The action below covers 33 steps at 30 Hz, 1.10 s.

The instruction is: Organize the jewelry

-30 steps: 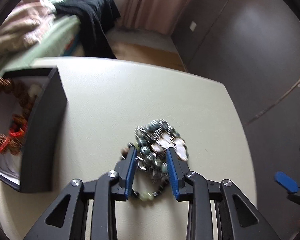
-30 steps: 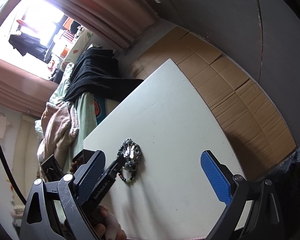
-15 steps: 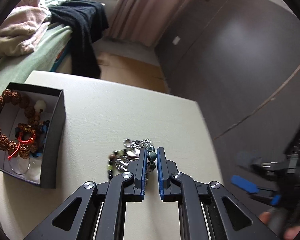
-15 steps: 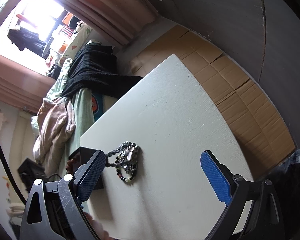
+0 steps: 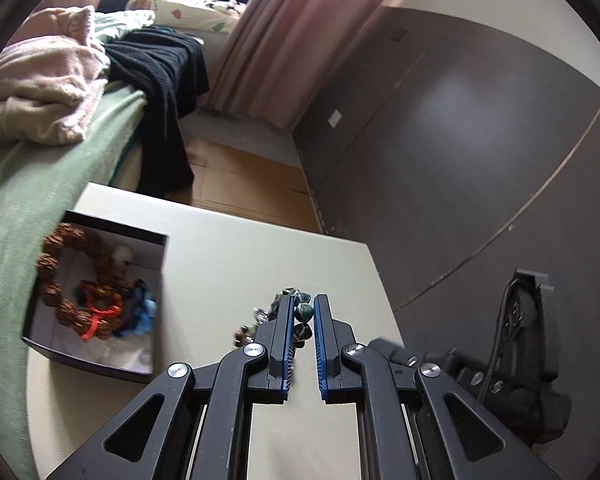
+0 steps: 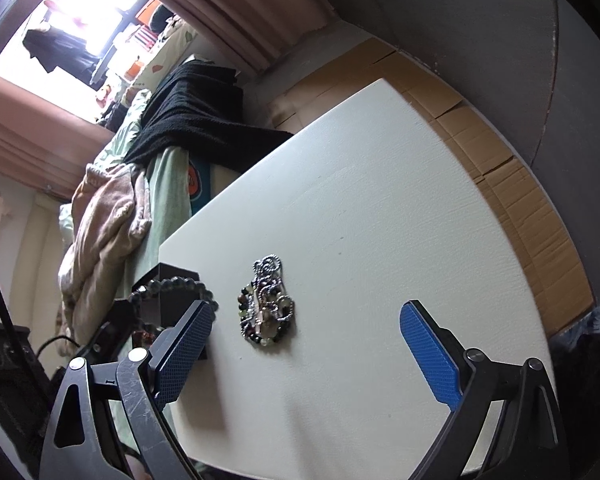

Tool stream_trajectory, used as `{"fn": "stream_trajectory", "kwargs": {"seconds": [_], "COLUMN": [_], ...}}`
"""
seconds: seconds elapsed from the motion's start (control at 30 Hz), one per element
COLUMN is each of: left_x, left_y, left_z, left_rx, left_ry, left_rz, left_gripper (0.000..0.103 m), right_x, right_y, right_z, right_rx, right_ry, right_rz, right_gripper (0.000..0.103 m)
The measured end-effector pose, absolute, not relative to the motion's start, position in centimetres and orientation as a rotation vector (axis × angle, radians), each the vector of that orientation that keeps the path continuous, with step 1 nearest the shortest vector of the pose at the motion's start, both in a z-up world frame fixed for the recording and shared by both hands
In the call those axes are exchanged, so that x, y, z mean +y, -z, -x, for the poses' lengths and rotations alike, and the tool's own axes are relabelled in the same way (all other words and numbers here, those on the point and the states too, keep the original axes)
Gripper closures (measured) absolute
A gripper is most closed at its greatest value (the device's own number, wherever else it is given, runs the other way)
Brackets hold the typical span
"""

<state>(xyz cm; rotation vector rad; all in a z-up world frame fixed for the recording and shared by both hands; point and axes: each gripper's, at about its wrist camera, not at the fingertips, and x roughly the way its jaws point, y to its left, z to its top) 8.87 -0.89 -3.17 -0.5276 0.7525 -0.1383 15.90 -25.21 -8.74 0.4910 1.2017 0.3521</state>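
My left gripper is shut on a dark green bead bracelet and holds it above the white table. The bracelet also shows as a hanging loop in the right wrist view. A black box with brown bead bracelets and blue jewelry stands at the table's left. A pile of silver and beaded jewelry lies mid-table. My right gripper is open and empty, near the pile.
A bed with a green cover, pink clothes and a black garment lies beyond the table's left. Cardboard covers the floor by a dark wall.
My left gripper closed on the green bead bracelet, lifted it from the pile and moved left toward the box. The right gripper stayed open.
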Motion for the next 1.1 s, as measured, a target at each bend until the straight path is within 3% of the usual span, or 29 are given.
{"fn": "stream_trajectory", "kwargs": {"seconds": [0.13, 0.37, 0.63, 0.8, 0.93, 1.1], "left_x": [0.4, 1.7, 3.2, 3.8, 4.0, 4.2], "left_y": [3.1, 3.2, 3.3, 3.2, 3.1, 2.8], "left_z": [-8.5, -8.4, -8.6, -8.3, -8.0, -7.4], "left_rx": [0.744, 0.739, 0.742, 0.739, 0.734, 0.727], "left_ry": [0.117, 0.102, 0.094, 0.089, 0.085, 0.083], "left_rz": [0.546, 0.566, 0.588, 0.601, 0.602, 0.601], "left_gripper": [0.093, 0.093, 0.093, 0.093, 0.093, 0.093], "right_x": [-22.6, -19.5, -18.3, -17.8, -17.3, -16.7], "right_y": [9.6, 11.4, 13.0, 13.6, 13.9, 11.6], "right_z": [-16.0, -16.3, -17.0, -17.1, -17.2, -16.2], "right_rx": [1.231, 1.277, 1.310, 1.323, 1.323, 1.212], "right_ry": [-0.399, -0.470, -0.472, -0.457, -0.444, -0.463], "right_rz": [-0.451, -0.433, -0.453, -0.445, -0.439, -0.362], "right_gripper": [0.023, 0.062, 0.072, 0.073, 0.094, 0.098]}}
